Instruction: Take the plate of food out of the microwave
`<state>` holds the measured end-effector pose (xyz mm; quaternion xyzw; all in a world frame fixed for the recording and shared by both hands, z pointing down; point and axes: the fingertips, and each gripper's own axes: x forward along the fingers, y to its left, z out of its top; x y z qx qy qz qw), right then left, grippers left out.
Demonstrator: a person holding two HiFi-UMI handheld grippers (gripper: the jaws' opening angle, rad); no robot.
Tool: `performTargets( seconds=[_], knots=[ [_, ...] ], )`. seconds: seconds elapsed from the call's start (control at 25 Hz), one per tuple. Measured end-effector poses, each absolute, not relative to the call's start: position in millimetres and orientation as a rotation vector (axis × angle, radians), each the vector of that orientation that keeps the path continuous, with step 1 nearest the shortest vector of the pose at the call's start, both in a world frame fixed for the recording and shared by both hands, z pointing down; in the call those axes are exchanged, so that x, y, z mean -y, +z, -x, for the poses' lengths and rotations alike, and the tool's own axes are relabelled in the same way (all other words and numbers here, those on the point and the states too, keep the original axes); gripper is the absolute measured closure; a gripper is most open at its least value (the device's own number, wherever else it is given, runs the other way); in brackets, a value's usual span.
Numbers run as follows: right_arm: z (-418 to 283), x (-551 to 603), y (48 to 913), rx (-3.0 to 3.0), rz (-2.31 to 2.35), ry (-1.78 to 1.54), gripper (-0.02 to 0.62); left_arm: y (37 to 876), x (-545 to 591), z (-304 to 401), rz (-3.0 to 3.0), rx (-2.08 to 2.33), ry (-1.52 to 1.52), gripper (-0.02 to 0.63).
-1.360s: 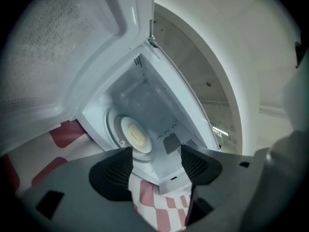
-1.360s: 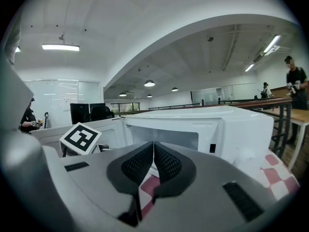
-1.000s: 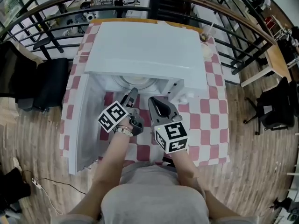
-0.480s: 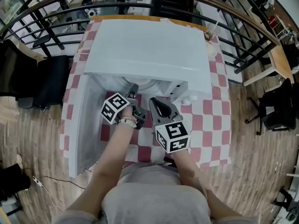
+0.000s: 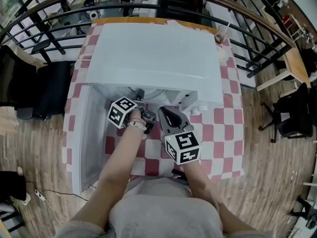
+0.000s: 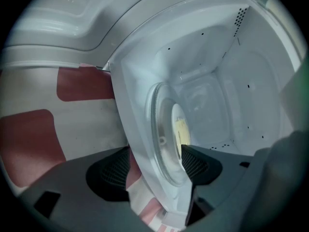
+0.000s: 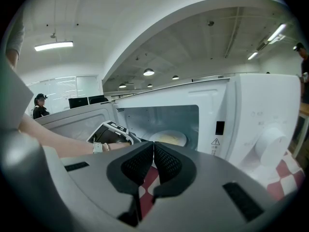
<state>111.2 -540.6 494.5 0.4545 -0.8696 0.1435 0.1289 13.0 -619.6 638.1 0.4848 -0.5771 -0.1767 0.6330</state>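
A white microwave stands on the checked table with its door swung open to the left. Inside, on the glass turntable, sits a white plate of pale yellow food. My left gripper reaches into the cavity mouth. Its jaws are open in the left gripper view, one pad by the plate's near edge, the other out over the tablecloth, with the turntable rim between them. My right gripper is shut on nothing and hangs in front of the microwave.
The red-and-white tablecloth shows to the right of the microwave. A cup with a straw stands at the table's back right corner. A curved railing runs behind, with black chairs on the wood floor.
My left gripper has moved forward, from in front of the opening into the cavity mouth toward the plate. The right gripper has stayed almost where it was.
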Motion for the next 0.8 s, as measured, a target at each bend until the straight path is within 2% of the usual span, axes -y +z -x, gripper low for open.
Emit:
performTargets(
  seconds=[0.52, 0.8],
  knots=[
    [-115.4, 539.2, 495.1, 2.52, -1.342, 0.422, 0.569, 644.0, 625.0, -13.9, -1.045, 1.31, -0.441, 0.282],
    [-112.5, 532.7, 489.2, 2.531, -1.338, 0.403, 0.569, 640.5, 614.9, -10.2, -1.037, 1.319, -0.437, 0.312]
  ],
)
